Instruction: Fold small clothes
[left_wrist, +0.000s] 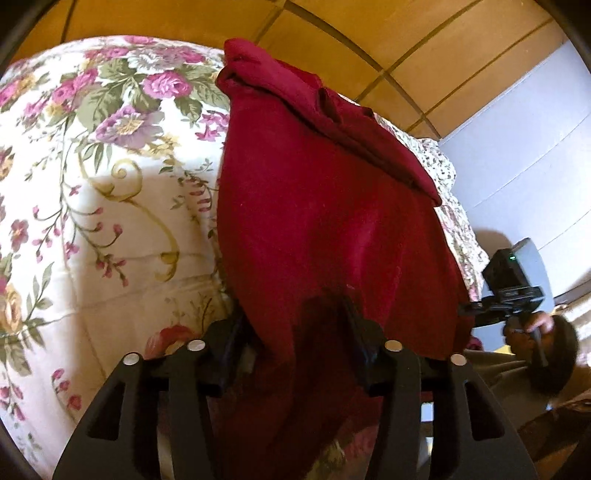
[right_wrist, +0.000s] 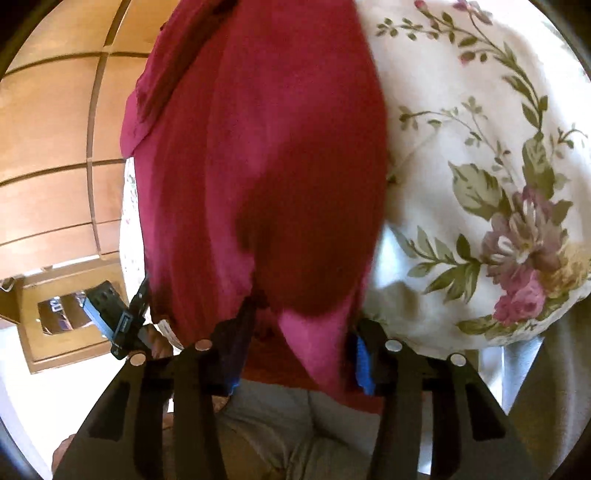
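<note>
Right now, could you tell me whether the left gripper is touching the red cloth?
Touching: in the left wrist view the red cloth drapes over and between the left gripper fingers.

Your cloth (left_wrist: 317, 206) deep red all over, no print. Your bedspread (left_wrist: 110, 166) cream with pink and purple roses, green leaves, gold curls. Your left gripper (left_wrist: 295, 354) black with round silver dots. Your right gripper (right_wrist: 299, 354) black, blue pads (right_wrist: 364, 369). Your wall panels (left_wrist: 406, 40) warm orange-brown wood.
</note>
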